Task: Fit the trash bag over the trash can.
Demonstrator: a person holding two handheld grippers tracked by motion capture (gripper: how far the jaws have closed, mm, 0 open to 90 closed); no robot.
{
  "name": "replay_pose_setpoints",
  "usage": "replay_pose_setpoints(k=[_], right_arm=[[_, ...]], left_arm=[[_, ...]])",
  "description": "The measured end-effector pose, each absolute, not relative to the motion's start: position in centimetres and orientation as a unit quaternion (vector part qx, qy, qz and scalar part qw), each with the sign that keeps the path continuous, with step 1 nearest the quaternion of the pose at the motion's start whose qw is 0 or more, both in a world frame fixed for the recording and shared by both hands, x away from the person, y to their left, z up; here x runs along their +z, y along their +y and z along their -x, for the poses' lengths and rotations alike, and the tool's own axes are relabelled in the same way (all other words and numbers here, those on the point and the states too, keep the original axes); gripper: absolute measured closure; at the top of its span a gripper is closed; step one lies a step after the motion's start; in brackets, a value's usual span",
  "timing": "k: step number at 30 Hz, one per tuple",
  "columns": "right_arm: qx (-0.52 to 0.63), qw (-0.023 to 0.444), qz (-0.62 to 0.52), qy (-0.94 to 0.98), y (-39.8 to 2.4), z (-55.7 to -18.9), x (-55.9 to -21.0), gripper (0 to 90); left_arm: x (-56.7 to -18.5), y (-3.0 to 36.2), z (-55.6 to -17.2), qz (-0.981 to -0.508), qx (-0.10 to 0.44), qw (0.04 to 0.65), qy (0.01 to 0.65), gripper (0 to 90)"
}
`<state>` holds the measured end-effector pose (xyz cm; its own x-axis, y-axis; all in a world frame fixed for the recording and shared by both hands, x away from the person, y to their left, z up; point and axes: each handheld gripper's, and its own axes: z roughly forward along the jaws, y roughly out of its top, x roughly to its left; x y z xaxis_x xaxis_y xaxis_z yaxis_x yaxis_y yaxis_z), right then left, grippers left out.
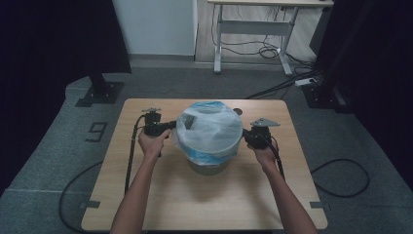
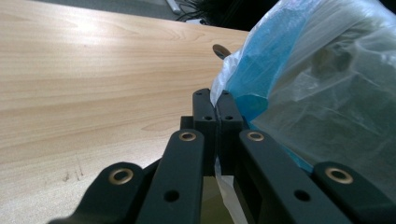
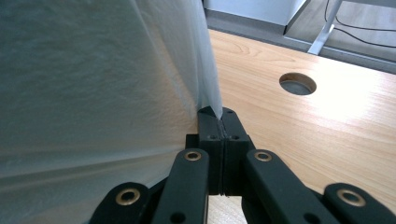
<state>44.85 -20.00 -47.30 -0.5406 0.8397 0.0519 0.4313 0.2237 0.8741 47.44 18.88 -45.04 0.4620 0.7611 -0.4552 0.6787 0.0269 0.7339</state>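
Bin liner job, mid-fit. Small grey bin sits at the table centre, a translucent plastic bag with blue tint draped over its top and ballooning above the rim.

Left gripper – jaws pressed together on a fold of the bag's edge; in the left gripper view the film runs down between the closed pads and out below them. Right gripper – same story on the opposite side, jaws together with a pinch of white film rising from the tips in the right gripper view.

Key geometry: the bag lies between the two grippers, each one just beside the bin's flank at about rim height, pointing inward toward each other. So the held edge spans across the bin left to right, roughly on a line through both jaw tips. The bin body is below and inboard of both. Neither hand is clearly nearer – the setup looks symmetric, left hand and right hand both tight to the bin.

My read: next move is pulling both pinched edges outward and down over the rim, together. Risk is uneven pull – thin film could slip out of one pinch or tear, or the light bin could tip toward the stronger side.

Cable hole in the table is just past the bin, irrelevant.
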Motion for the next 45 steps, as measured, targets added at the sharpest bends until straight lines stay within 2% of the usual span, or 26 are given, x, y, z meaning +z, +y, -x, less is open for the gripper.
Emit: replay_pose_setpoints(k=[10, 31, 45], right_arm=[[0.443, 0.227, -0.418, 0.76, -19.9, -45.2, -46.7, 88.3], [0.421, 0.18, -0.428, 0.779, -18.7, -46.5, -46.5, 88.3], [0.42, 0.156, -0.433, 0.782, -18.8, -46.3, -47.7, 88.3]], left_arm=[[-45.5, 18.5, -47.7, -0.701, 0.041, 0.482, 0.524, 89.6], [-45.9, 18.4, -47.8, -0.715, 0.04, 0.452, 0.533, 89.7], [-45.4, 18.6, -47.1, -0.734, 0.035, 0.432, 0.523, 89.6]])
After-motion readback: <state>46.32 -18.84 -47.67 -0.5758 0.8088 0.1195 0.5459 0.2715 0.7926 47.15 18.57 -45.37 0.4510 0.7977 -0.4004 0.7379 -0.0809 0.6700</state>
